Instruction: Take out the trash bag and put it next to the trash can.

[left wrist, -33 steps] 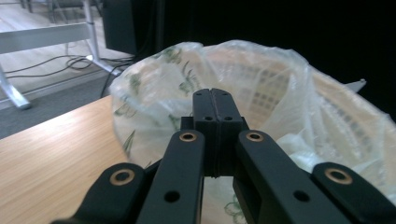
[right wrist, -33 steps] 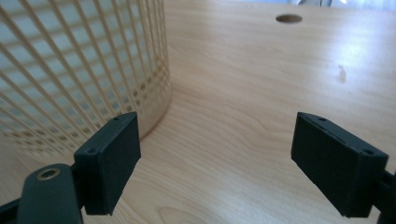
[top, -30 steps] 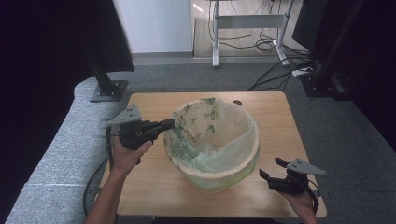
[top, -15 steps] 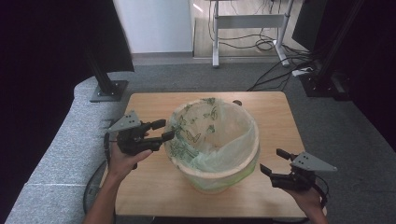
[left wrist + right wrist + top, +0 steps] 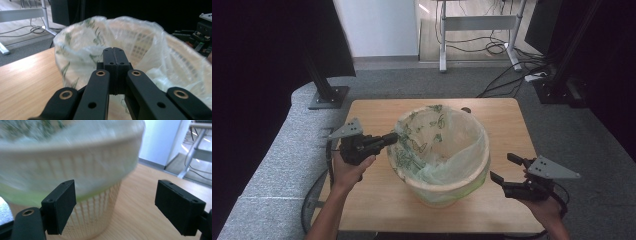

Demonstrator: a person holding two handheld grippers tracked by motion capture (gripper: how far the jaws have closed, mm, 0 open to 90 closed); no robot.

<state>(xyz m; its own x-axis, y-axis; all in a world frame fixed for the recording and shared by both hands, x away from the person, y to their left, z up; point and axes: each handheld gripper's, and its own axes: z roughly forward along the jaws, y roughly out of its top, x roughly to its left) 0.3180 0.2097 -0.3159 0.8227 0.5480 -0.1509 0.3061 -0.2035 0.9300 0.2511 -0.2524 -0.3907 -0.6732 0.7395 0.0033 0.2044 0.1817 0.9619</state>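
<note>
A cream lattice basket [image 5: 447, 192] stands on the wooden table [image 5: 377, 200], lined with a clear plastic bag [image 5: 437, 135] printed with green leaves. My left gripper [image 5: 391, 138] is shut, its tip right at the bag's left edge. Its jaws have just closed. In the left gripper view they [image 5: 115, 53] press flat together in front of the bag [image 5: 140, 42]; whether film is pinched I cannot tell. My right gripper [image 5: 503, 167] is open at the basket's right front, clear of it. Its pads [image 5: 60, 207] frame the basket wall [image 5: 95, 220] and the bag's folded rim [image 5: 75, 135].
A small dark object [image 5: 466, 110] lies on the table just behind the basket. A black stand base [image 5: 329, 95] sits on the grey floor at the left. Cables [image 5: 507, 82] and a desk frame [image 5: 477, 22] lie beyond the table.
The left jaws stood open half a second ago and are now shut at the bag's edge. The right gripper has risen beside the basket, still open.
</note>
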